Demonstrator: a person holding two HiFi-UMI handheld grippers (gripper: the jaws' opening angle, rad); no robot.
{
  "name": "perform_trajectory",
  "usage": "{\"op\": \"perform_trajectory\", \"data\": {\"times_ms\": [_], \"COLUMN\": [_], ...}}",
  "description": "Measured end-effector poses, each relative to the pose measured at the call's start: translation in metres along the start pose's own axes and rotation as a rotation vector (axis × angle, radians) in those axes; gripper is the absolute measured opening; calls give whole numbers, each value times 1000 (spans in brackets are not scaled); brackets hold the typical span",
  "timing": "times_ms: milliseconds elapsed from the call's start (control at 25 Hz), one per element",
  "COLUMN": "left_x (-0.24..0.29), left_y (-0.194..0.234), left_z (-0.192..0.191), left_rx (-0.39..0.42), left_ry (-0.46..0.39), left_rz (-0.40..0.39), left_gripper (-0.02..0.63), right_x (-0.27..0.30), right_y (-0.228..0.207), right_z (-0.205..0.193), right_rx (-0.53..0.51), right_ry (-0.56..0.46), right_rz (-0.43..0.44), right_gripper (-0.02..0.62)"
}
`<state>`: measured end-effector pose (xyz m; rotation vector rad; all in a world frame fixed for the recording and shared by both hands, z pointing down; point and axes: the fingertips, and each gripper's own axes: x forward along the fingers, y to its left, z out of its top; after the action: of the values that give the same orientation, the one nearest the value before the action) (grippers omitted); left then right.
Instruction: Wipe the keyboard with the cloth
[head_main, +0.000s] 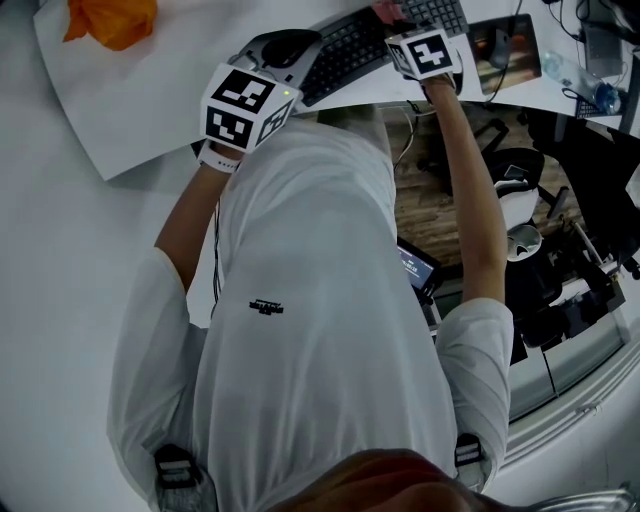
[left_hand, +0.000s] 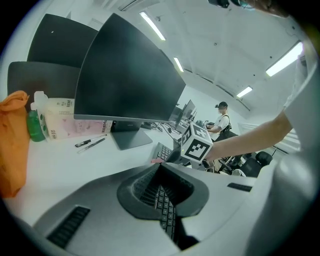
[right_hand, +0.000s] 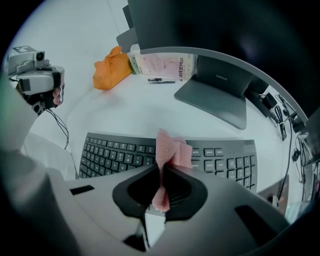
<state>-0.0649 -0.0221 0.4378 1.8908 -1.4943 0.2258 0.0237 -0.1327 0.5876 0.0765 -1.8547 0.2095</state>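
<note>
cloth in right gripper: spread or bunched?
Bunched. The pink cloth is pinched between the right gripper's shut jaws, its folds sticking up in front of the keyboard.

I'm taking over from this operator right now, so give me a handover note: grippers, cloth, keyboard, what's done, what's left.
Left gripper: jaws appear closed on the left end of the keyboard, steadying it on the white desk.
Right gripper: shut on the pink cloth, which sticks out over the middle keys; whether it touches them cannot be told.
Done: cloth gripped and brought to the keyboard.
Left: wipe across the keys; nothing shows which are already wiped.
</note>
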Motion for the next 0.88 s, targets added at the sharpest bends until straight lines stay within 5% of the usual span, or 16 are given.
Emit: {"op": "perform_trajectory", "data": {"times_ms": [880], "left_x": [-48], "left_y": [13], "left_z": [-28], "left_rx": [-2], "left_ry": [-9], "left_rz": [13], "left_gripper": [19], "right_x": [12], "right_y": [103], "right_z": [7], "right_rx": [6], "right_ry": [-26], "right_rz": [61], "right_gripper": [31]}}
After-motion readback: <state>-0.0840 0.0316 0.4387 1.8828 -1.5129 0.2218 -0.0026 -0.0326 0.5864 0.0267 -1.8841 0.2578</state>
